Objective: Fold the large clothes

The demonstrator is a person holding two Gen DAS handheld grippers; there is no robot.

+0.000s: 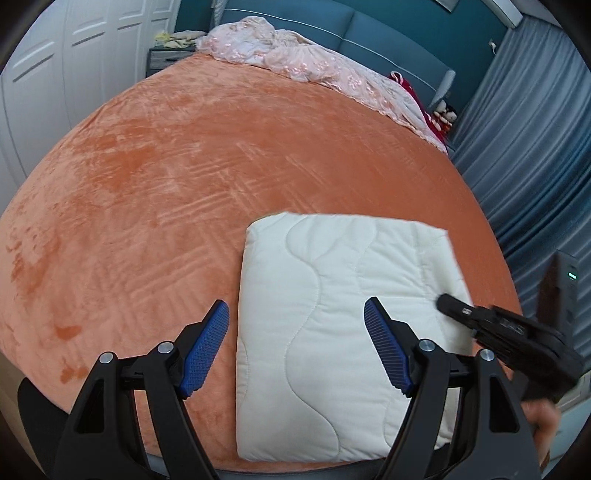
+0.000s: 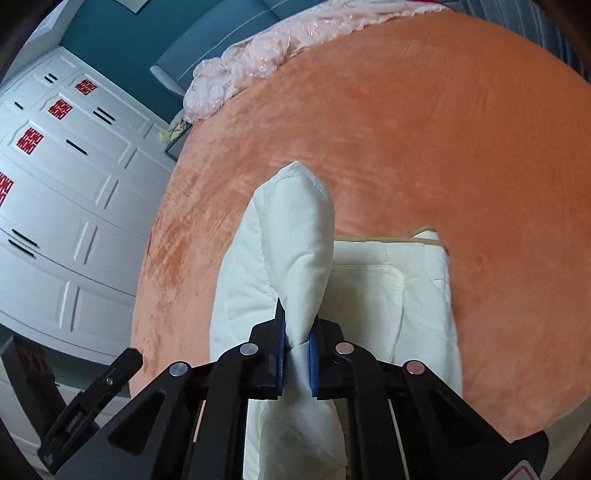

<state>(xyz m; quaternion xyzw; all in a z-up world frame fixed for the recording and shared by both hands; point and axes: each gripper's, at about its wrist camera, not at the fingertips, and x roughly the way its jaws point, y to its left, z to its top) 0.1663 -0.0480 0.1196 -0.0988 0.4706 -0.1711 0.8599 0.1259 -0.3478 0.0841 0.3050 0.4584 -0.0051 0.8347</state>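
Observation:
A cream quilted blanket (image 1: 332, 314) lies folded into a thick rectangle near the front edge of the orange bed cover (image 1: 166, 166). My left gripper (image 1: 297, 325) is open and empty, hovering over the blanket's left edge. My right gripper (image 2: 297, 343) is shut on a raised fold of the same blanket (image 2: 295, 240), pinching it between the blue pads. The right gripper also shows as a black body at the blanket's right edge in the left wrist view (image 1: 480, 325). The left gripper's black body shows at the lower left of the right wrist view (image 2: 92, 402).
A crumpled pink lace cover (image 1: 295, 55) lies along the blue headboard (image 1: 369, 26). White wardrobe doors (image 2: 55, 184) stand to the left of the bed. Grey-blue curtains (image 1: 535, 129) hang on the right. A small nightstand (image 1: 166, 59) sits at the far left corner.

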